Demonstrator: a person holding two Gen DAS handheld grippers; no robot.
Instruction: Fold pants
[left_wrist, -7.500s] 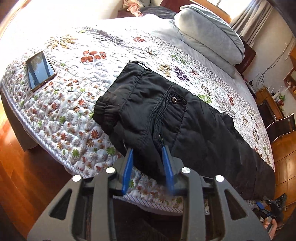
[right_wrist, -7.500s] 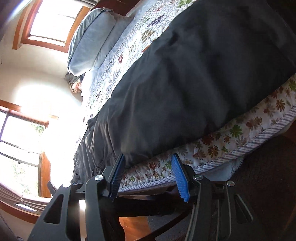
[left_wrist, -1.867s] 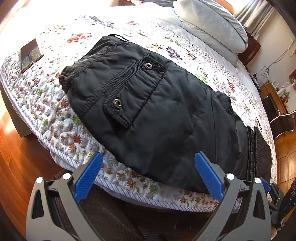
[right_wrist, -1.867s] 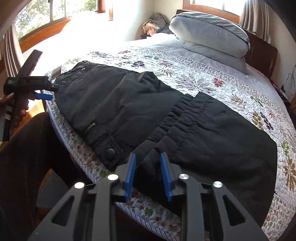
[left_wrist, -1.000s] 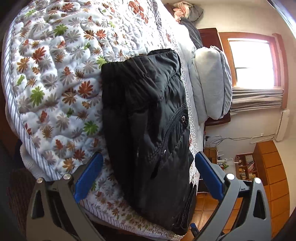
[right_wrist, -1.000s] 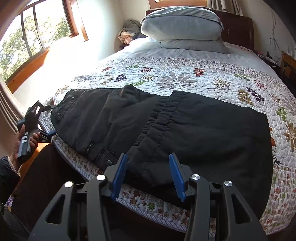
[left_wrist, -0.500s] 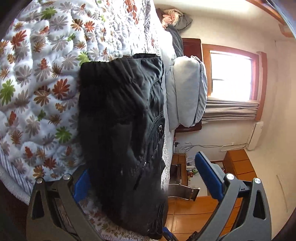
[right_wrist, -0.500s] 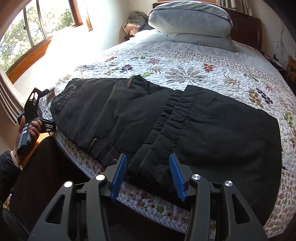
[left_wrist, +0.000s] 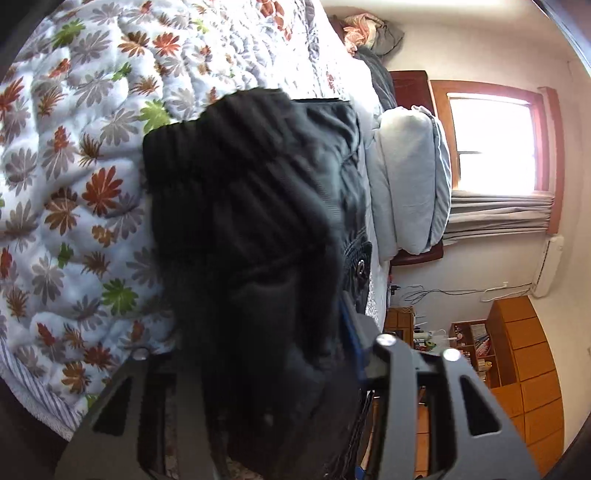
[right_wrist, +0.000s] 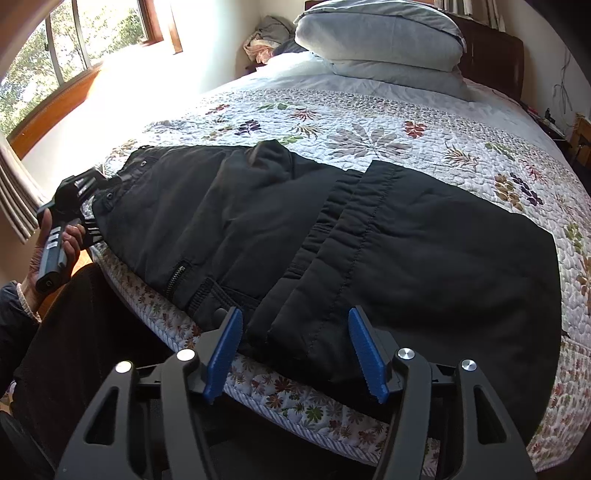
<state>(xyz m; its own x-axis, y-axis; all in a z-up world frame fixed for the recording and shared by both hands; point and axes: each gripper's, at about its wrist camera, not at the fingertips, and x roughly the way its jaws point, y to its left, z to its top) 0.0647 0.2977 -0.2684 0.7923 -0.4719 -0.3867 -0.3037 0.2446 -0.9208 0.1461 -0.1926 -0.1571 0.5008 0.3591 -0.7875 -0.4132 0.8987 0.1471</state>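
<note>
Black padded pants (right_wrist: 332, 229) lie along the near edge of the bed, with the leg ends folded back over the middle. My right gripper (right_wrist: 295, 350) is open, its blue fingers either side of the folded hem edge without gripping it. My left gripper (left_wrist: 266, 332) is shut on the waistband end of the pants (left_wrist: 258, 221); the cloth fills the space between the fingers and hides the left one. The left gripper also shows in the right wrist view (right_wrist: 92, 192), at the far left end of the pants.
The bed has a floral quilt (right_wrist: 369, 122) with grey pillows (right_wrist: 380, 33) at the head. Clothes (right_wrist: 269, 33) are heaped in the far corner. A wooden cabinet (left_wrist: 524, 354) and shelves stand beyond the bed. The person's dark-clad leg (right_wrist: 74, 350) is by the bed edge.
My left gripper closed on the waistband end of the pants, having been wide open half a second ago. My right gripper stayed open at the folded hem and barely moved.
</note>
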